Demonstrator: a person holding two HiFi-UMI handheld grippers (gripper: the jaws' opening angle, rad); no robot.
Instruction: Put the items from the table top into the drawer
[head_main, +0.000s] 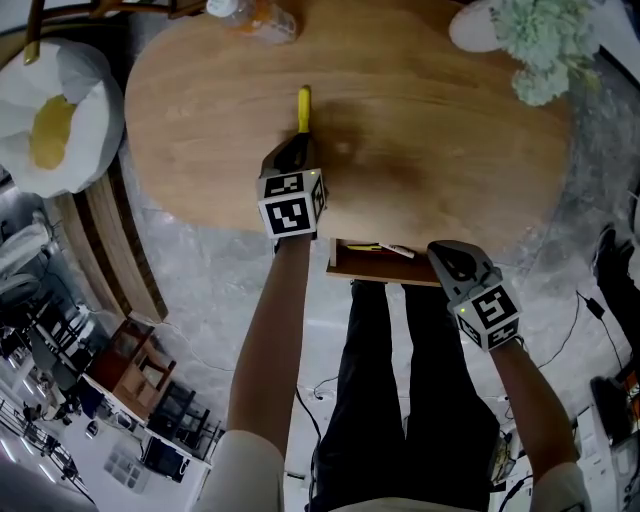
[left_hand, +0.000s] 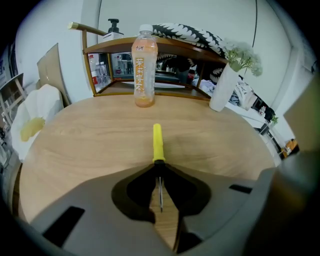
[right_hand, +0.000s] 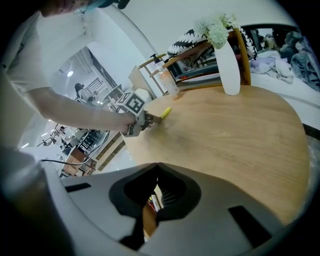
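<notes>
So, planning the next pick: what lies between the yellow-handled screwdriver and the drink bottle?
Nothing: only bare wooden tabletop separates the screwdriver and the bottle, as the left gripper view shows.

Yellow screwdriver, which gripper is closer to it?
Left. The left gripper grips the screwdriver just below its handle; the right gripper hangs apart, by the drawer.

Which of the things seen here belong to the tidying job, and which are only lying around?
Job: yellow-handled screwdriver, clamped in the left gripper; open drawer under the wooden table.

Lying about, probably: drink bottle and white vase of flowers, though both stand on the table; white seat beside it.
</notes>
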